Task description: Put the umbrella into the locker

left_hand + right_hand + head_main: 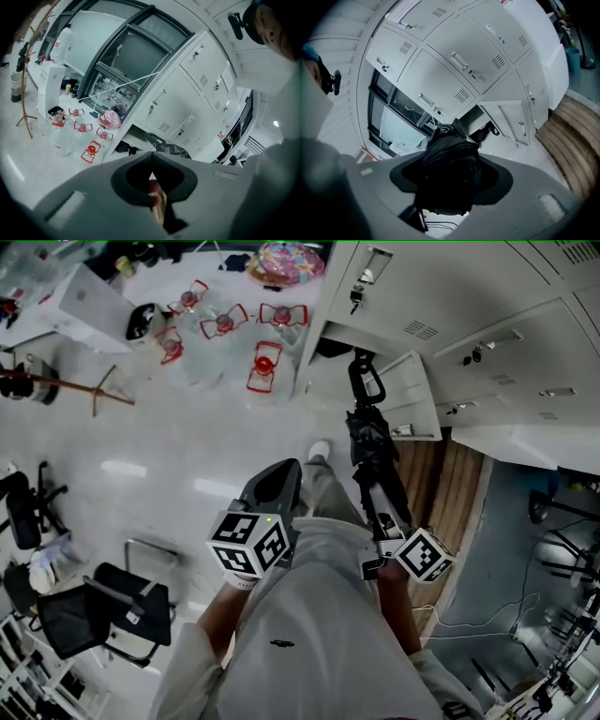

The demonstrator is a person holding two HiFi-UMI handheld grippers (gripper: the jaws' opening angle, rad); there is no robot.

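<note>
Nearest the lens was the person's pale clothing, filling the lower middle of the head view, with both grippers held out just beyond it. At lower right of centre the right gripper (386, 526) was clamped on the black folded umbrella (370, 442). Its own view showed the dark bundle of fabric filling the gap between the jaws. The umbrella ran up the frame from that grip, and its looped handle (366, 381) pointed at the open locker (474, 118) above centre, whose door (414, 395) swung out to the right. The handle appeared to sit just in front of the opening, not inside it, though the steep angle made that hard to settle. Left of centre, the left gripper (284, 472) hung apart from the umbrella with its jaws together on nothing. Red-handled water bottles (225, 324) stood on the floor at upper left, well away. By my reading, the pick-up and the carry were done and the door was already open. What was left was to feed the umbrella into the compartment, let go, and perhaps close the door.
</note>
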